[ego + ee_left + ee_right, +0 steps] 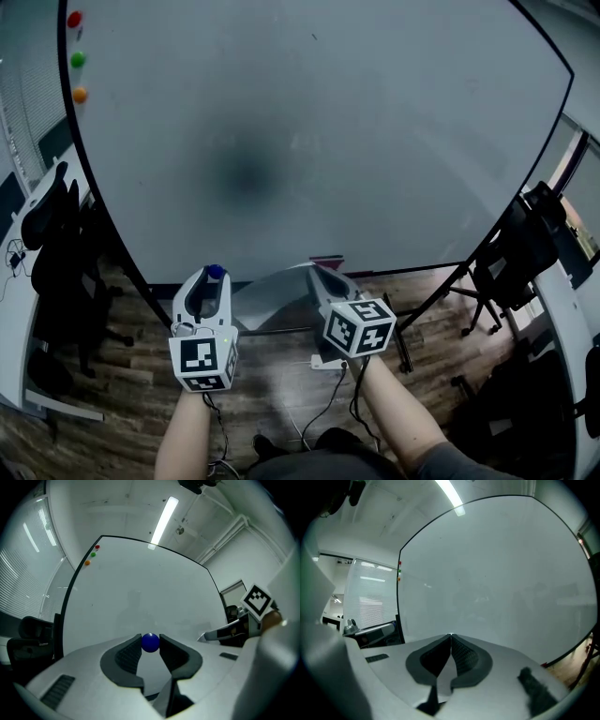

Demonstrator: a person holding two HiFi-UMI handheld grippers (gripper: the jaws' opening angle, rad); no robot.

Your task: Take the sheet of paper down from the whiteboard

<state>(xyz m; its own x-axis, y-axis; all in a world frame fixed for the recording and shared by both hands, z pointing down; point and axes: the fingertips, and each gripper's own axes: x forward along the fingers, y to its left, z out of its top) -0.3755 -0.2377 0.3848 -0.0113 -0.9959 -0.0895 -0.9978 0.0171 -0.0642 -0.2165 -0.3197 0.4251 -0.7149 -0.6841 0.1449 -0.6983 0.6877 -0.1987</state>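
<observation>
Three small magnets sit in a column at the top left of the big whiteboard (309, 131): a red magnet (74, 19), a green magnet (78, 60) and an orange magnet (80, 95). The board fills most of what we see and stands on dark legs (439, 292) over a wooden floor (272, 361), with blinds (370, 597) to one side and a strip light (164, 515) overhead. Dark office chairs flank it, the left chair (52, 234) by a white desk (11, 309), the right chair (520, 246) opposite. A cable (323, 412) trails near our feet.

Our left gripper (150, 638) clamps a blue magnet (150, 644). Our right gripper (450, 637) has its jaws pressed together on the sheet of paper (267, 298), which is off the board and curves between the two grippers below its bottom edge. In the right gripper view the sheet shows only as a thin pale edge, hard to make out.
</observation>
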